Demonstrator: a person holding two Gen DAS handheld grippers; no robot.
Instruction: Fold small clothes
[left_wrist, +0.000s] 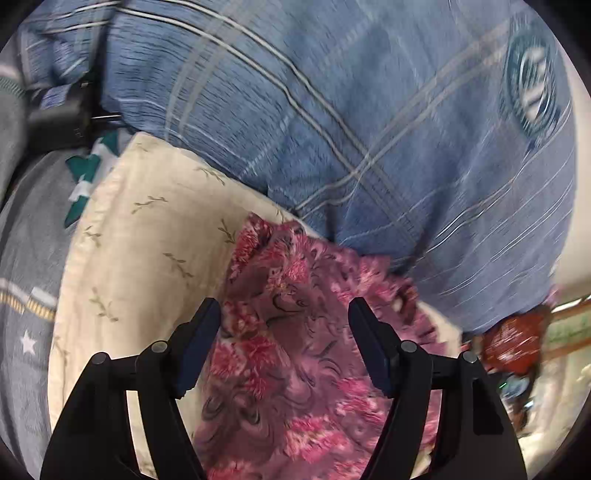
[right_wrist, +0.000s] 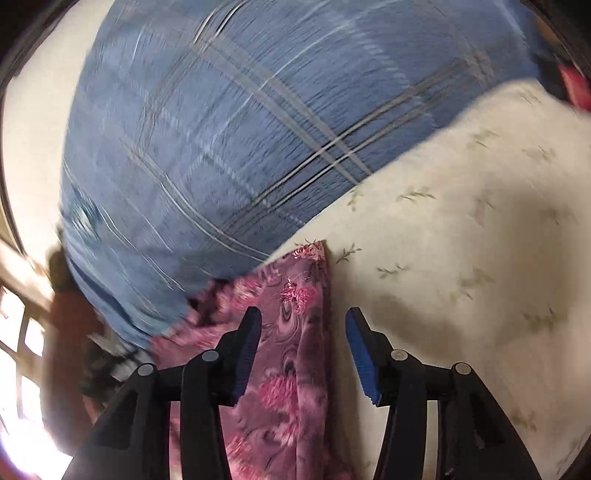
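A small pink and purple floral garment (left_wrist: 295, 350) lies on a cream cloth with a leaf print (left_wrist: 147, 236). My left gripper (left_wrist: 284, 314) is open above the garment, its fingers standing either side of it, holding nothing. In the right wrist view the same garment (right_wrist: 291, 350) shows a straight edge along its right side. My right gripper (right_wrist: 303, 325) is open over that edge, its left finger (right_wrist: 247, 354) above the cloth and its right finger (right_wrist: 364, 358) above the cream surface (right_wrist: 461, 258).
The person's blue plaid shirt (left_wrist: 351, 122) fills the top of both views (right_wrist: 240, 140), close behind the garment. Grey clothing with a star and stripes (left_wrist: 26, 314) lies at the left. A dark object (left_wrist: 62, 122) sits at the upper left.
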